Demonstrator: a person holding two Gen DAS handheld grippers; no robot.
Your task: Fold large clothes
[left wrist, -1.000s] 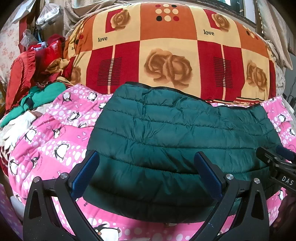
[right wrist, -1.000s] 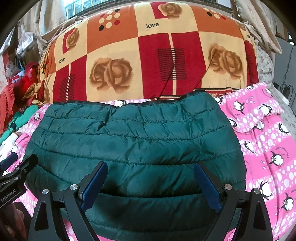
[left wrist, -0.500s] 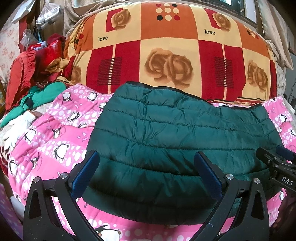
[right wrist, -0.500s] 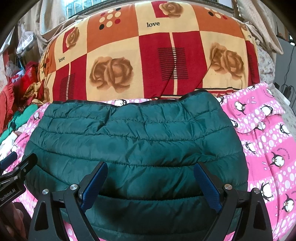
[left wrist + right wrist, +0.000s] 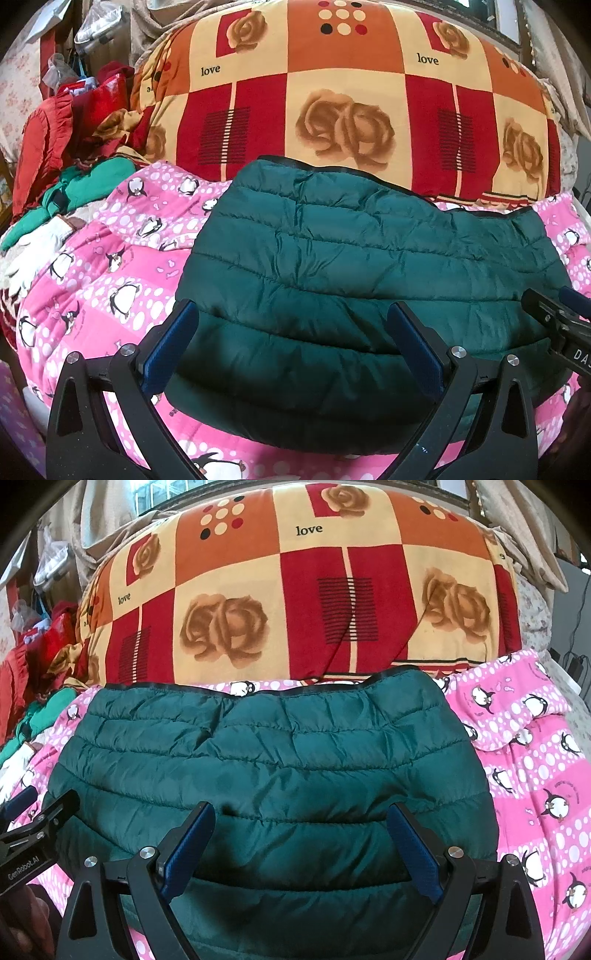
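Lying below both spread tools: green jacket.

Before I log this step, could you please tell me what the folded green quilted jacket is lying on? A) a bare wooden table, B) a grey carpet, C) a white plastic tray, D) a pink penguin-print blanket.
D: the green quilted jacket rests on the pink penguin-print blanket, whose pattern shows on both sides of it.
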